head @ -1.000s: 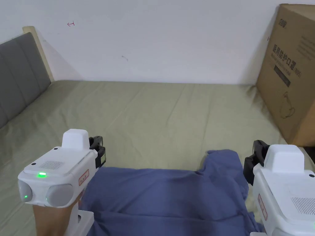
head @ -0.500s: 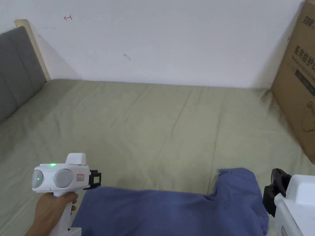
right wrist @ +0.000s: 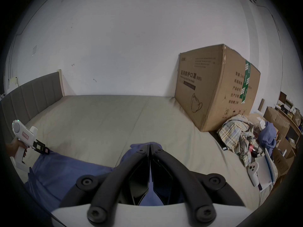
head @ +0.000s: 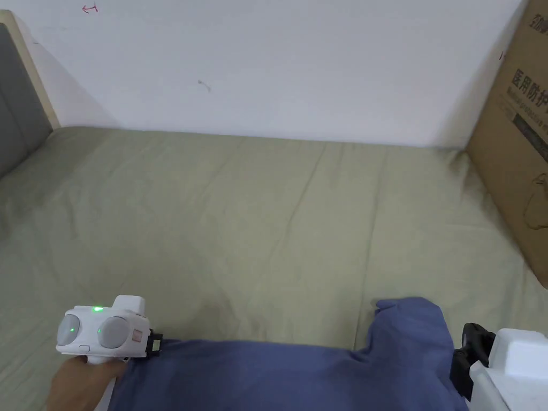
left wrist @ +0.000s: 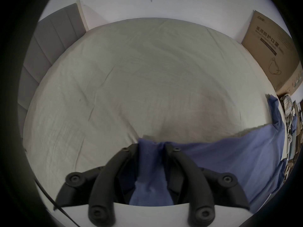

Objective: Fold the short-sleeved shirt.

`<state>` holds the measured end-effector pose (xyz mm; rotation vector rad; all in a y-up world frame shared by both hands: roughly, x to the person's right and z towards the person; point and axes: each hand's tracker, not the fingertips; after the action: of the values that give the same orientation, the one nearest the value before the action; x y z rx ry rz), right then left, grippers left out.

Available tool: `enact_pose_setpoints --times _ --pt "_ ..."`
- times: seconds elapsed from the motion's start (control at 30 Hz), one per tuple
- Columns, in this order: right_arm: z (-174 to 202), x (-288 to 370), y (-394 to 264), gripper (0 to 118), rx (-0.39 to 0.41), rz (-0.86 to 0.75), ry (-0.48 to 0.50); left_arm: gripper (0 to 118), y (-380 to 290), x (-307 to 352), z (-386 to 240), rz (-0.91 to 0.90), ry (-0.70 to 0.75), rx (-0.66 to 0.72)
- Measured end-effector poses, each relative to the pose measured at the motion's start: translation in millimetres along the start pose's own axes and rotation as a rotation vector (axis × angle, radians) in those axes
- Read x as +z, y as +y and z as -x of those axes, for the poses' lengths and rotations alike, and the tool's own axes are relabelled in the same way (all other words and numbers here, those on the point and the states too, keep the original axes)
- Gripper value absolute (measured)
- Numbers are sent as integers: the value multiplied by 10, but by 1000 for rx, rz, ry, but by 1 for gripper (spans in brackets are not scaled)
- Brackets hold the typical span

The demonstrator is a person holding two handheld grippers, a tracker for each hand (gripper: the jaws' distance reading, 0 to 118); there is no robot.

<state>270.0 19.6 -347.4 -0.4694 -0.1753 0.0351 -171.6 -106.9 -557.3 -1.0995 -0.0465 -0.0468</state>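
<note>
The shirt stretches sideways between both tongs: left tongs grip one end, right tongs are clamped on the other.

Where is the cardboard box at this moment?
In the head view the cardboard box stands at the right edge, on the bed against the wall.

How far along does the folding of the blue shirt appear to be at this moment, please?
Early. Done: the blue shirt lies spread on the bed sheet. In hand: the left gripper has a shirt edge between its jaws, though they stand apart; the right gripper is shut above the shirt. Left: no finished fold shows.
</note>
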Motion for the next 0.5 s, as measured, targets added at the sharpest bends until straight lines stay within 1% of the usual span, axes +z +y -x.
enact_pose_setpoints --times 0.07,0.13,0.17,0.2,0.23,0.27,0.3,0.33,0.4,0.43,0.47,0.5 --pt "-81 -170 -6 0 -18 37 8 6 4 33 -29 -13 -7 -15" --pt "-166 -447 -78 0 -47 92 26 3 -1 97 -28 -36 -15 -20" --pt "-211 -618 -75 2 -53 150 48 3 -5 168 -24 -72 -26 -5" --pt "-251 -765 -76 10 -48 195 53 3 -98 254 37 -103 -43 11" --pt "-308 -937 -117 30 -68 248 61 3 -151 349 62 -123 -60 4" --pt "-348 -1098 -165 57 -96 297 77 3 -171 432 62 -140 -52 -5" --pt "-383 -1267 -216 86 -103 357 94 3 -183 511 71 -158 -55 -7" --pt "-419 -1383 -261 94 -139 387 87 3 -186 587 108 -169 -73 -7" --pt "-496 -1552 -355 93 -185 427 65 2 -191 699 132 -175 -90 -4" --pt "-513 -1678 -394 93 -184 468 46 2 -201 747 128 -186 -86 -13" --pt "-518 -1788 -429 92 -154 501 31 2 -205 788 127 -192 -80 -27" --pt "-493 -1766 -436 90 -129 514 34 2 -203 814 130 -191 -80 -31"
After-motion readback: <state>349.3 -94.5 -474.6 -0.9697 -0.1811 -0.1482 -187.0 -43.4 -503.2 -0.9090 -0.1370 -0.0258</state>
